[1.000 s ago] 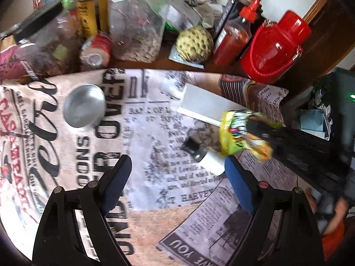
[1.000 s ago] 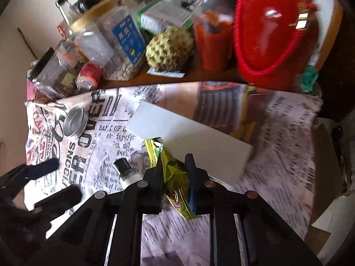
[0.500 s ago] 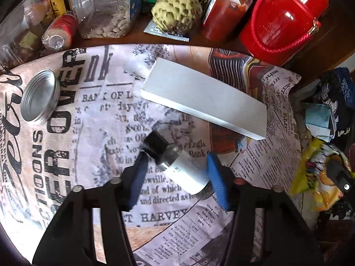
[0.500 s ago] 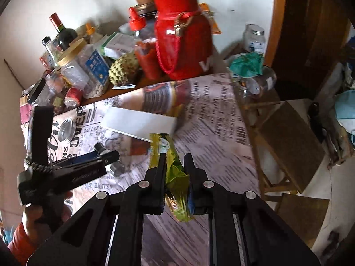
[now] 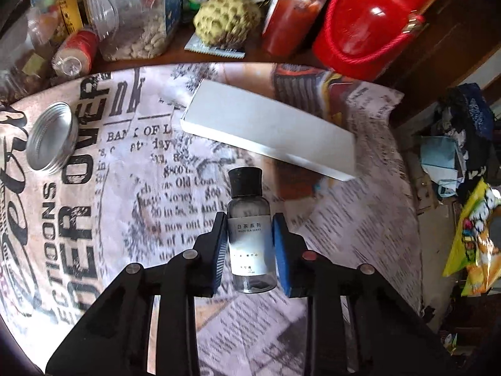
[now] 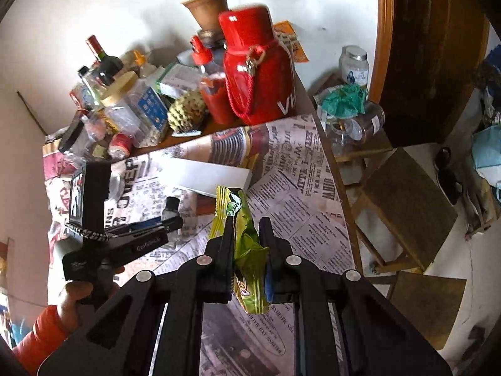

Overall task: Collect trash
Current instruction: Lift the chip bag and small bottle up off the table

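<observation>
The left hand-held gripper [image 5: 249, 239] is over the newspaper-print cloth [image 5: 131, 169] on the bench, its jaws closing around a small clear bottle [image 5: 250, 235] with a black cap and a white label; the blue pads [image 5: 280, 247] sit at the bottle's 2 sides, the left pad looks to be touching and the right pad just beside it, and the bottle looks empty; I cannot tell whether it is gripped tight yet. The right hand-held gripper [image 6: 247, 241] is pressed together on a crumpled green and yellow snack wrapper [image 6: 245, 244], held above the bench edge to the right of the bottle; in the left wrist view the same wrapper [image 5: 472, 238] shows at the far right, past the cloth. Just beyond the bottle lies a flat white box [image 5: 269, 131], closed, its contents unseen; far to the bottle's left a round metal lid [image 5: 51, 139] lies with its hollow side up. Behind the box, at the back of the bench, stand a clear plastic jar [image 5: 134, 18] part filled with pale nuts or beans, a green custard apple [image 5: 227, 20], a squeeze bottle [image 5: 292, 20] of red sauce and a red flask [image 5: 372, 28] with a cord handle; a small jar with a red label [image 5: 76, 53] lies on its side left of the nut jar. A hand in an orange sleeve [image 6: 40, 332] holds the left gripper's grip.
</observation>
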A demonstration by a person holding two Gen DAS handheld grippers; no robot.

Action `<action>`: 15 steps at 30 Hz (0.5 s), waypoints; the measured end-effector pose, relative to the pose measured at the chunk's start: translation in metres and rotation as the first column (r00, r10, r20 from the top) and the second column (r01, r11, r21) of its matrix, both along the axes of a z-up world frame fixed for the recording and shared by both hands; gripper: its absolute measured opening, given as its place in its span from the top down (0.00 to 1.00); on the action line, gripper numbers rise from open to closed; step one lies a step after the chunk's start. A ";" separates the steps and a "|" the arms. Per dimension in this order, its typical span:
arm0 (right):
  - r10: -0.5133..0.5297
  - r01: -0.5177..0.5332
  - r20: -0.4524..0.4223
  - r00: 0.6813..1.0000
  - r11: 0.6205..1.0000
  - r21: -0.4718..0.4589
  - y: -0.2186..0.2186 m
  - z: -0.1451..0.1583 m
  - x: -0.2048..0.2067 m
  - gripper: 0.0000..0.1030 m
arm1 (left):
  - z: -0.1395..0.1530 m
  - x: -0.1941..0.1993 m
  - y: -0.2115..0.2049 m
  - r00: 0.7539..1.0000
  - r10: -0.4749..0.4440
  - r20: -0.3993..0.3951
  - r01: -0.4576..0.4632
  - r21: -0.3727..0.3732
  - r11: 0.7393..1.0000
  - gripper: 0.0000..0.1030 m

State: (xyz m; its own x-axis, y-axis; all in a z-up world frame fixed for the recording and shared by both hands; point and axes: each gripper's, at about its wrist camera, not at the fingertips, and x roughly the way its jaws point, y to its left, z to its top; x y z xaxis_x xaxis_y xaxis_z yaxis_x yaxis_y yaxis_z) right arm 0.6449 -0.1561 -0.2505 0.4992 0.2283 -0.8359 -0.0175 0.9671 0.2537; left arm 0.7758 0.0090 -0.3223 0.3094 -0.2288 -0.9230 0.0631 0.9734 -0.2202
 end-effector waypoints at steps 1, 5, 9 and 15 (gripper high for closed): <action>0.004 -0.004 0.010 1.000 1.000 -0.001 0.000 0.004 -0.003 0.88 | 0.008 -0.006 -0.001 1.000 -0.006 0.017 0.006 0.003 1.000 0.73; 0.014 -0.014 0.041 0.999 1.000 -0.005 -0.002 0.016 -0.013 0.88 | 0.041 -0.027 -0.006 0.996 -0.027 0.089 0.025 0.020 0.999 0.73; 0.026 -0.026 0.086 0.996 1.000 0.002 -0.007 0.032 -0.028 0.88 | 0.083 -0.055 -0.008 0.981 -0.032 0.189 0.026 0.037 0.999 0.73; 0.060 -0.061 0.163 0.985 0.998 0.004 -0.014 0.061 -0.053 0.88 | 0.148 -0.103 -0.009 0.942 0.012 0.336 -0.022 0.026 0.999 0.73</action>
